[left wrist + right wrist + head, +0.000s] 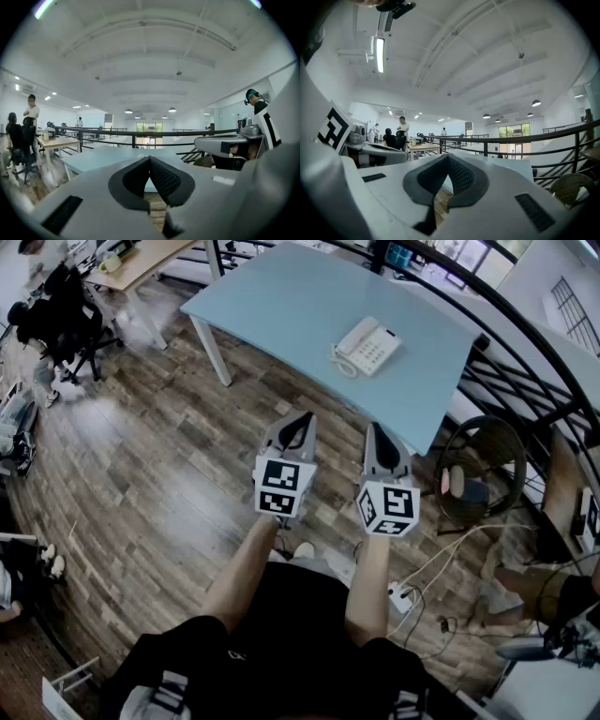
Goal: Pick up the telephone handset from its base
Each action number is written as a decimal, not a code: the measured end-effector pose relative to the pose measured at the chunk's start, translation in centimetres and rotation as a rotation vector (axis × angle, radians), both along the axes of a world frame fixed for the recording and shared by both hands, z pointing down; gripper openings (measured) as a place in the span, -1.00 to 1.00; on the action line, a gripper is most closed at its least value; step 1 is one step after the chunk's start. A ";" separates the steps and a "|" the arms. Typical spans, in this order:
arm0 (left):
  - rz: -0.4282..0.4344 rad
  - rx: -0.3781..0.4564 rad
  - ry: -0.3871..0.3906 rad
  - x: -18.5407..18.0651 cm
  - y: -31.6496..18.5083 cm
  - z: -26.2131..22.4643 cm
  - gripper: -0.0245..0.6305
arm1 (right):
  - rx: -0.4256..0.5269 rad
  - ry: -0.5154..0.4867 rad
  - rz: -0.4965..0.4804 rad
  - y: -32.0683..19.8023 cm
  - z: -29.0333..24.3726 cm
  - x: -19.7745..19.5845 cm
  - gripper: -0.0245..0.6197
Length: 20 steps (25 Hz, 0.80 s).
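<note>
Handset (356, 336) is seated on base (378, 352), untouched; approach is pending. Left gripper (302, 420) and right gripper (378, 430) are held clenched, empty; one must be opened.

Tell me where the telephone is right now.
In the head view the white telephone sits on the light blue table, toward its right end, beyond the right gripper.

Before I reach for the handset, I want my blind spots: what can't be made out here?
- Head view: telephone too small; key print and how the handset seats are unreadable.
- Left gripper view: shut left gripper and its body block the lower frame; no telephone shows.
- Right gripper view: same with the shut right gripper.
</note>
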<state>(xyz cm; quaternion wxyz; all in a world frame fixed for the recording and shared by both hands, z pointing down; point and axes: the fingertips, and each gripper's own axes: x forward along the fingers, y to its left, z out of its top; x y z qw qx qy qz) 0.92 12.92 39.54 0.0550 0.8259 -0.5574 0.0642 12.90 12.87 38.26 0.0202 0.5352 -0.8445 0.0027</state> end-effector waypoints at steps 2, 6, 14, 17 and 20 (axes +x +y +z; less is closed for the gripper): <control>-0.002 0.003 0.007 0.5 0.5 -0.1 -0.93 | -0.011 -0.015 0.010 0.0 0.3 0.8 -0.94; -0.034 0.006 0.023 0.6 0.8 0.3 -0.93 | -0.029 -0.026 0.006 -0.4 1.1 1.7 -0.94; -0.050 0.045 0.042 1.9 -0.6 -1.3 -0.93 | -0.031 -0.089 0.001 -1.8 -0.4 5.1 -0.94; -0.038 0.046 0.036 2.0 -1.7 -0.9 -0.93 | -0.056 -0.103 -0.005 -3.2 0.7 4.9 -0.94; -0.041 0.048 0.041 1.5 -3.5 -0.2 -0.93 | -0.069 -0.095 -0.017 -4.6 1.9 4.3 -0.94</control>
